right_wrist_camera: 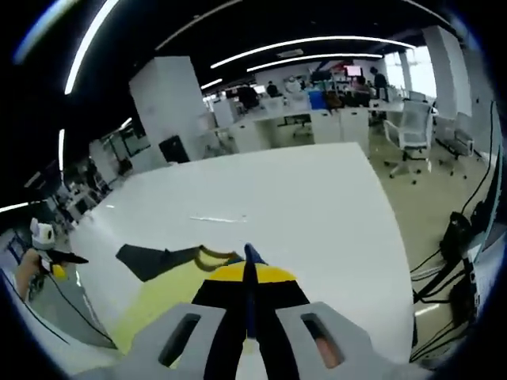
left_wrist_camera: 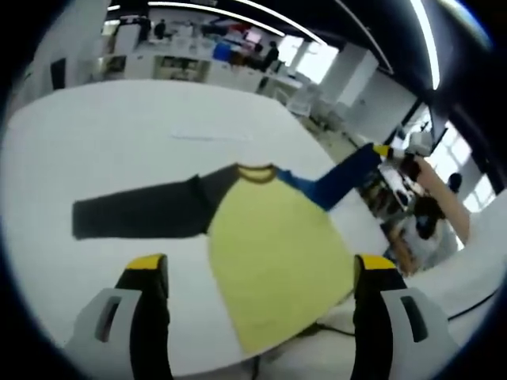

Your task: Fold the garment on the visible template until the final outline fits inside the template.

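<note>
Garment [left_wrist_camera: 269,245]: long-sleeved shirt, yellow body, dark collar band, one dark grey sleeve [left_wrist_camera: 139,210], one blue sleeve [left_wrist_camera: 337,180]. Lies flat, front up, on the white tabletop [left_wrist_camera: 119,127]; hem reaches the near edge and slightly overhangs it. Grey sleeve stretched straight out along the tabletop. Blue sleeve lifted clear of the surface, drawn taut out past the table's edge.

Right gripper [right_wrist_camera: 249,297]: jaws pressed together on the blue sleeve cuff, a strip of blue cloth showing between the yellow tips. Seen in the left gripper view as a small gripper at the sleeve's far end, with a hand on it.

Left gripper [left_wrist_camera: 261,273]: jaws spread wide, holding nothing, hovering above the hem end of the yellow body.

Template: no clear outline made out; a faint pale strip [left_wrist_camera: 210,137] lies on the tabletop beyond the collar.

Step in hand, as judged: folding the blue sleeve inward. Best done by carrying the cuff low across the chest, keeping light tension so the shoulder seam creases cleanly, and laying it flat before releasing.

Surroundings: open office, desks, chairs, ceiling light strips.
</note>
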